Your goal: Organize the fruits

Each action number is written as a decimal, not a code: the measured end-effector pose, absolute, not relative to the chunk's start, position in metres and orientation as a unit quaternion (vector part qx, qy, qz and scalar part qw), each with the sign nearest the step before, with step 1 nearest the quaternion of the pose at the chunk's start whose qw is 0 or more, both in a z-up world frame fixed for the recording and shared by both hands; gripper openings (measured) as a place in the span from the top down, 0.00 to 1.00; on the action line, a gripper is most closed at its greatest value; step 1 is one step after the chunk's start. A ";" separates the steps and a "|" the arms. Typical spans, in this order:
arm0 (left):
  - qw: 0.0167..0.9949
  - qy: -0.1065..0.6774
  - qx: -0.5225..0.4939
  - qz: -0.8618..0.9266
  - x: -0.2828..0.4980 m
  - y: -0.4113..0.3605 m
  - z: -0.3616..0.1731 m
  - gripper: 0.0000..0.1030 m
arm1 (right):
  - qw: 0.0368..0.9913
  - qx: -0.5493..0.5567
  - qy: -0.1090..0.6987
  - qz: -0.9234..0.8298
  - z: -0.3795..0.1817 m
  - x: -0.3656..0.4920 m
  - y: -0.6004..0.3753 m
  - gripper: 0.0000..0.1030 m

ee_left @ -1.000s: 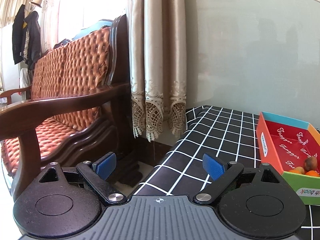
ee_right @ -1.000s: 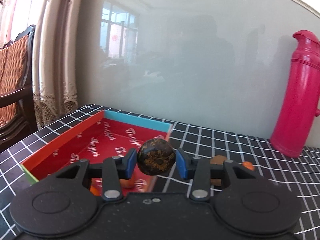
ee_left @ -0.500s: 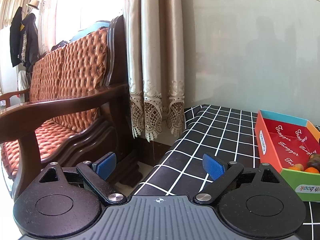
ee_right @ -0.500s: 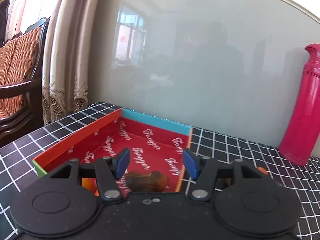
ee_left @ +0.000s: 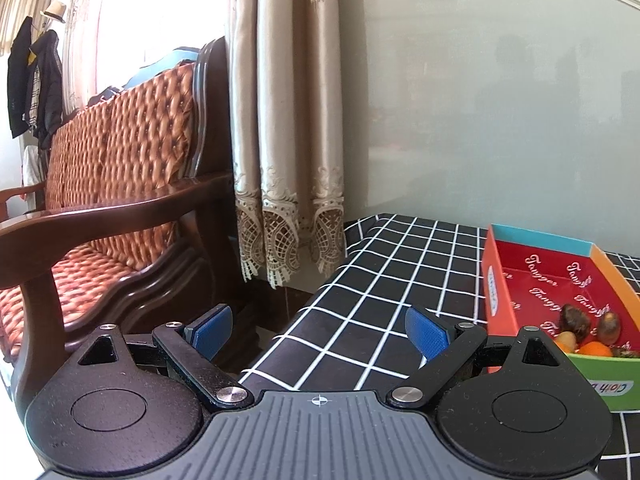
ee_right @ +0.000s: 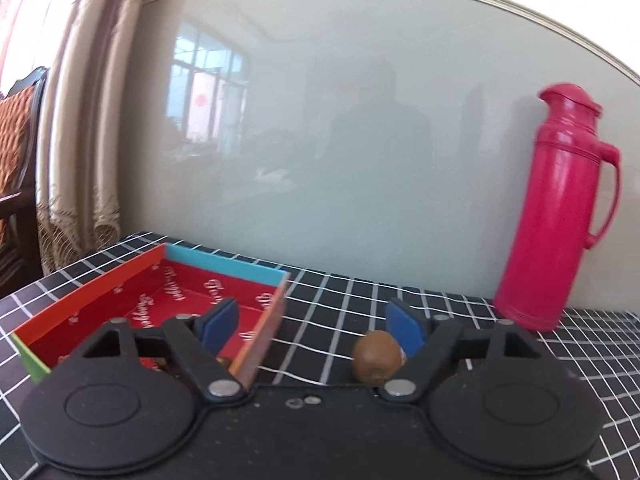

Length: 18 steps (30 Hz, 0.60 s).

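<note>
fruits in box (ee_left: 540, 280): four showing, two dark brown (ee_left: 575, 317), one orange (ee_left: 595, 349), one yellowish (ee_left: 567, 338).
kiwi (ee_right: 376, 357): one, brown, lying on worktop (ee_right: 340, 304) beside box.
left hand-held gripper (ee_left: 318, 324): standing wide, holding nothing.
right hand-held gripper (ee_right: 310, 322): jaws just been opening, gripping nothing.

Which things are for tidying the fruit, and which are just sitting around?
For the job:
- red box with four fruits inside: two dark brown, one yellow, one orange
- brown kiwi on the tablecloth, outside the box
- right claw, which has just been opening, empty
- left claw, open

Just sitting around:
- pink flask
- curtain
- wooden sofa
</note>
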<state>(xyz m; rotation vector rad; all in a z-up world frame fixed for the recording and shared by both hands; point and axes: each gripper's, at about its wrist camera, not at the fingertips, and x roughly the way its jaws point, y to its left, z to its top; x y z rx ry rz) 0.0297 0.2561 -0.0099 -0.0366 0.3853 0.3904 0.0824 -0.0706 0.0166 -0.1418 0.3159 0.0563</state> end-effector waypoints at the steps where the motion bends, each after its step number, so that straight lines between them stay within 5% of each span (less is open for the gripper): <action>1: 0.963 0.190 -0.019 0.190 0.031 0.253 -0.009 0.08 | 0.985 -0.067 0.158 0.022 0.018 0.083 -0.077 0.21; 3: 0.965 0.186 -0.016 0.187 0.032 0.247 -0.007 0.00 | 0.986 -0.062 0.158 0.006 0.019 0.083 -0.087 0.16; 8: 0.969 0.179 -0.006 0.169 0.037 0.225 -0.004 0.00 | 0.988 -0.034 0.144 -0.040 0.021 0.079 -0.119 0.02; 18: 0.976 0.173 0.007 0.133 0.045 0.180 0.001 0.00 | 0.981 0.009 0.129 -0.146 0.026 0.063 -0.193 0.00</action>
